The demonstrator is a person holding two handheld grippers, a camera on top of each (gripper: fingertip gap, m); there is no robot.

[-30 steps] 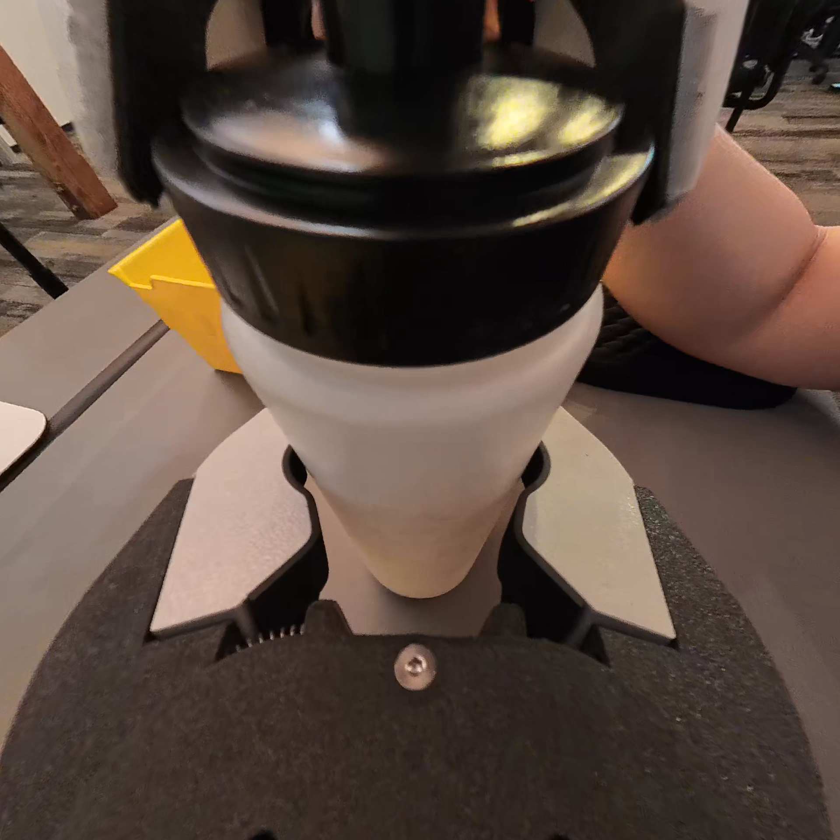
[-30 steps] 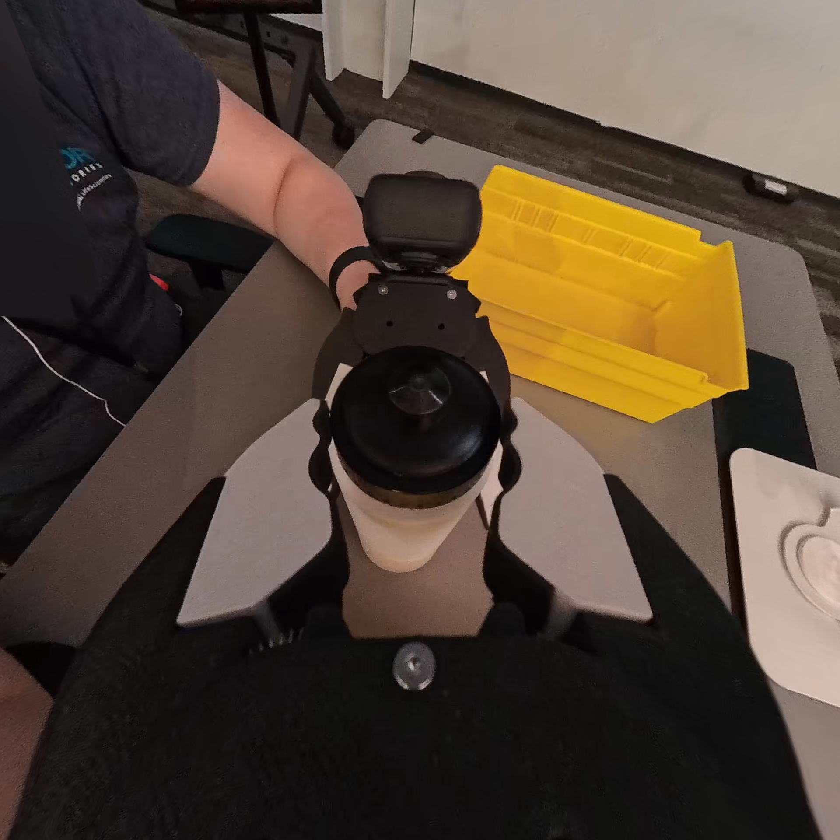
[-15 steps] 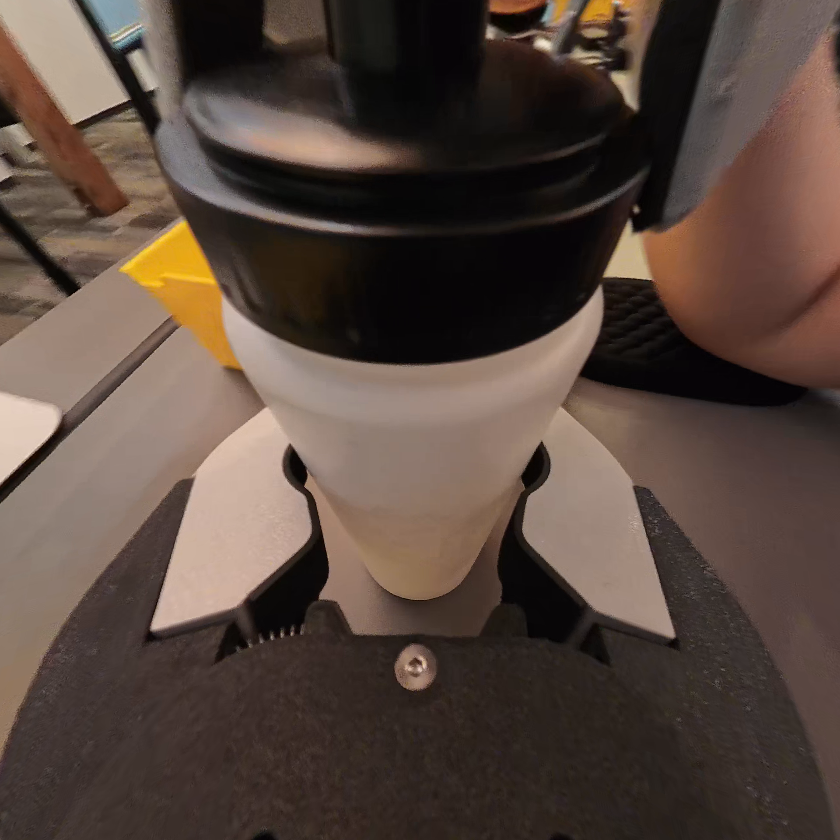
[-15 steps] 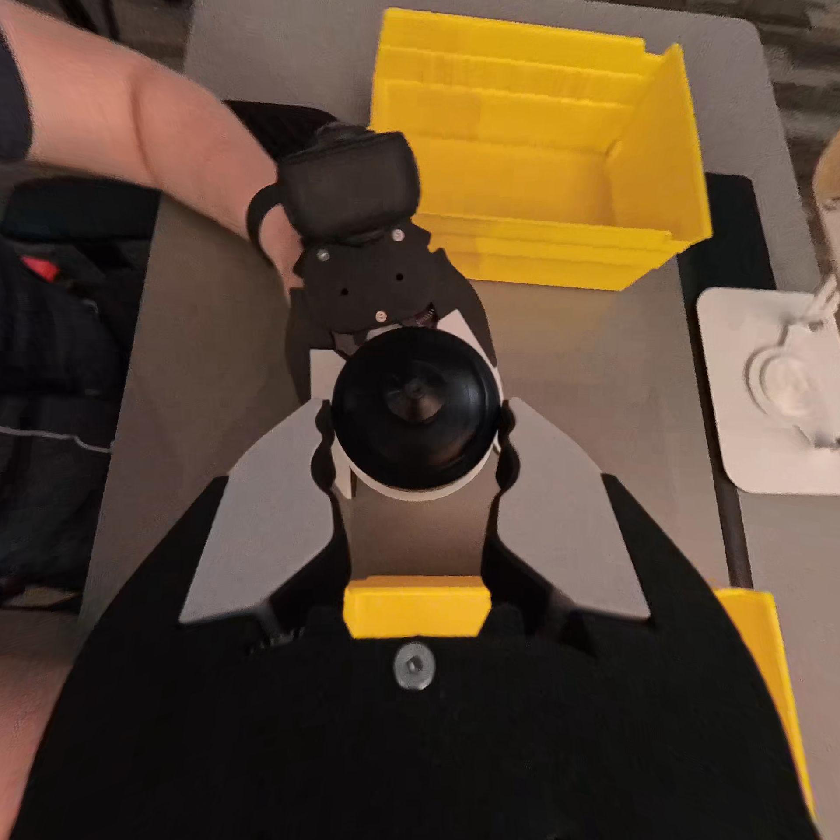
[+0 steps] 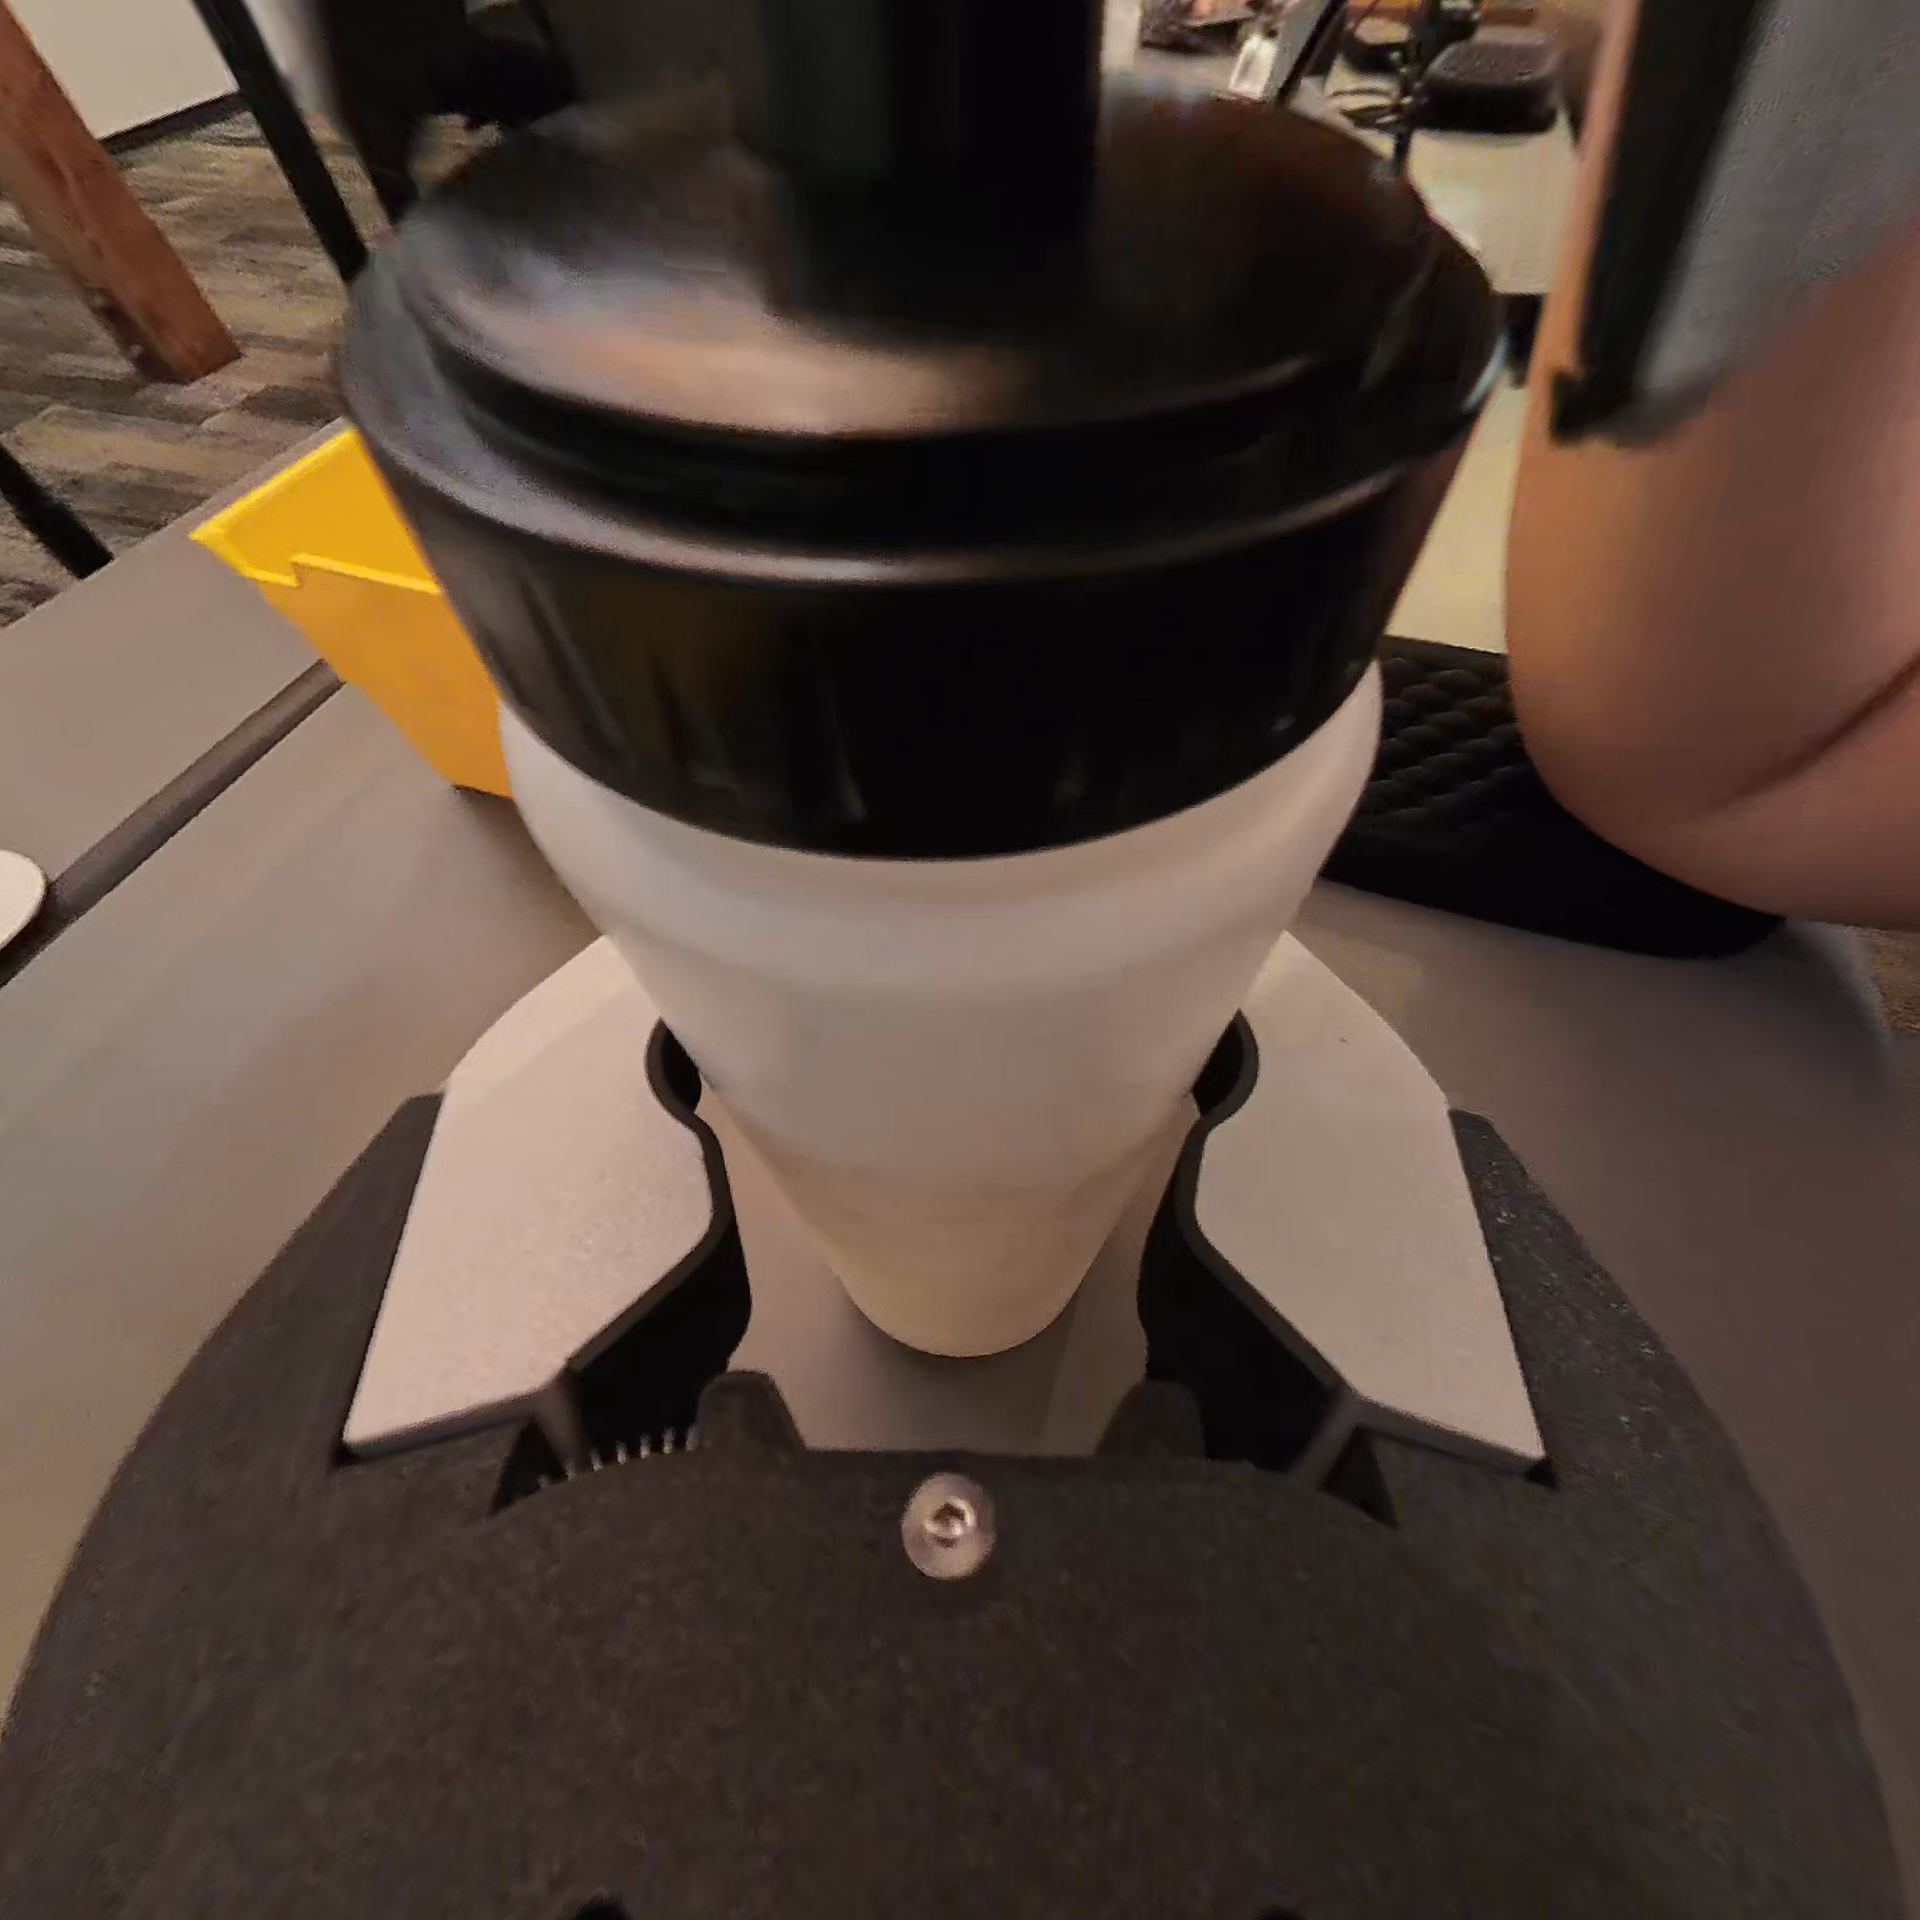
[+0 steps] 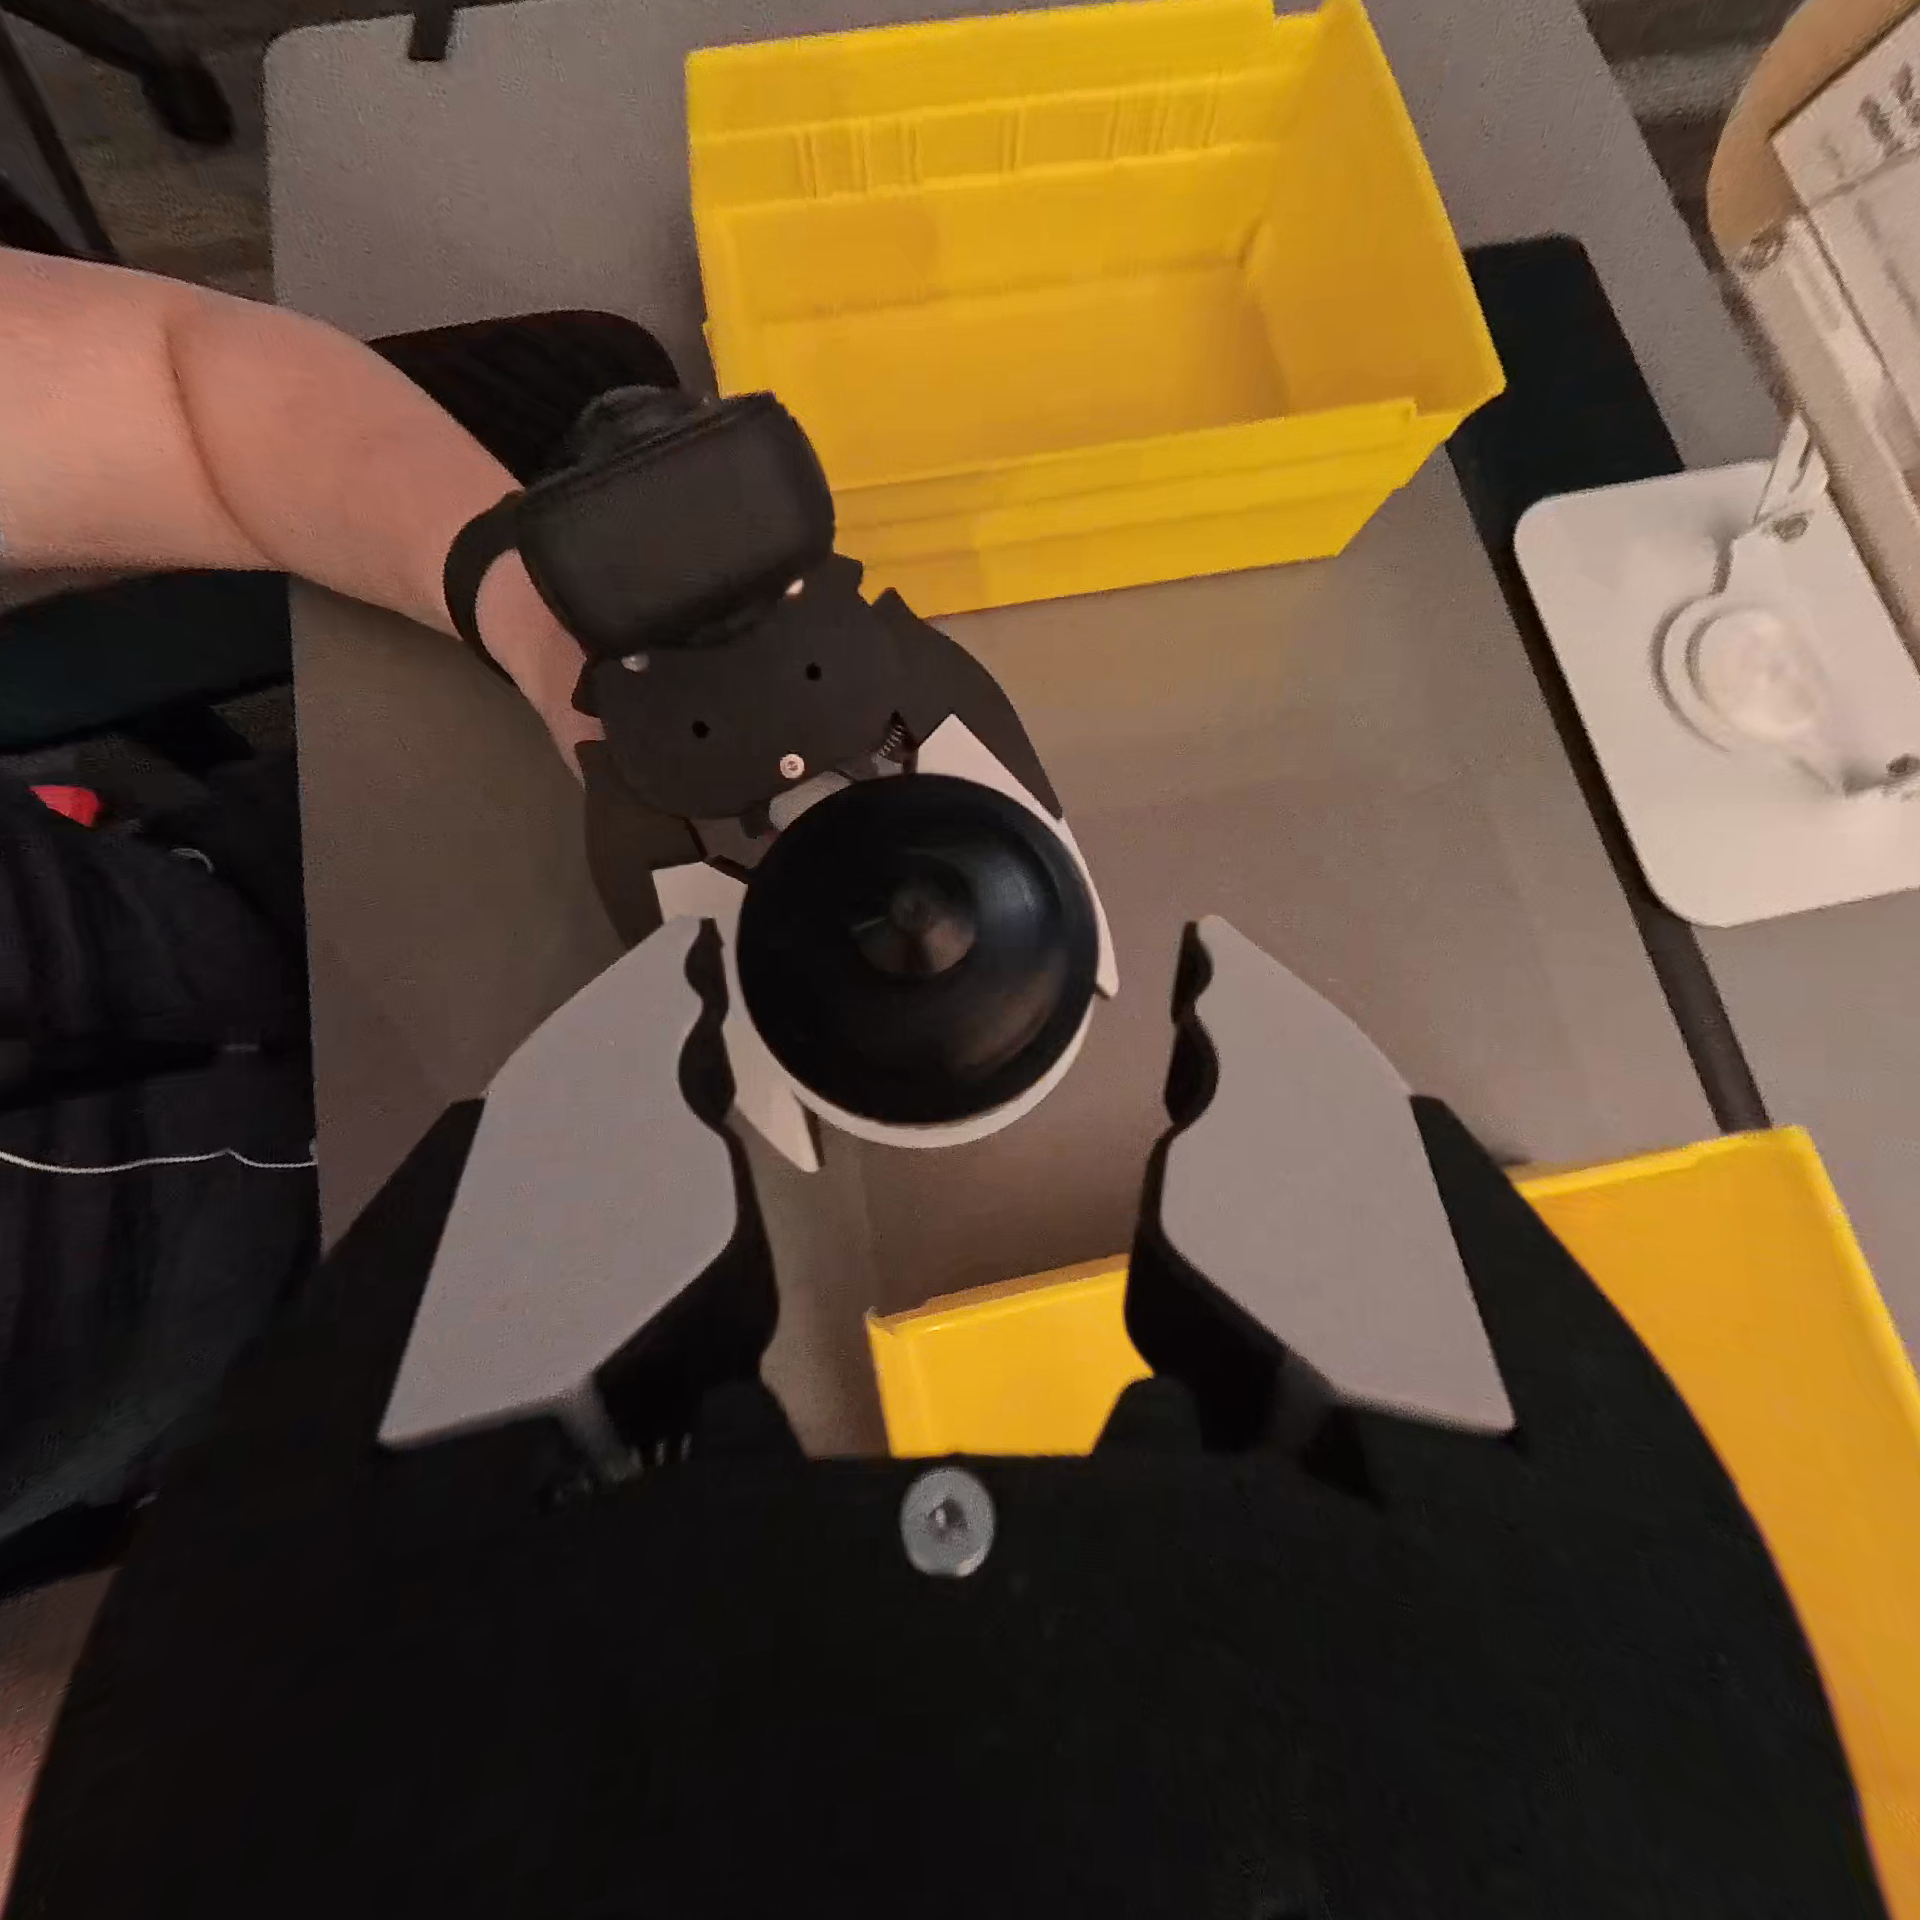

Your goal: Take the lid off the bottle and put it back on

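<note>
The white bottle (image 5: 940,1060) with its black lid (image 5: 914,582) on stands on the grey table (image 6: 1299,790), pinched low on its body by the left gripper (image 5: 951,1101), while the right gripper (image 6: 940,1023) is spread wide above the lid without touching it, and a yellow bin (image 6: 1081,312) lies behind the bottle.

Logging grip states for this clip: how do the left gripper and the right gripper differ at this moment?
The left gripper is shut on the white plastic bottle, low on its body; the right gripper holds nothing, jaws spread wide. The left gripper comes at the bottle from the side; the right gripper looks down from above on the round black lid, which sits on the bottle. Both have grey fingers on black bodies.
</note>
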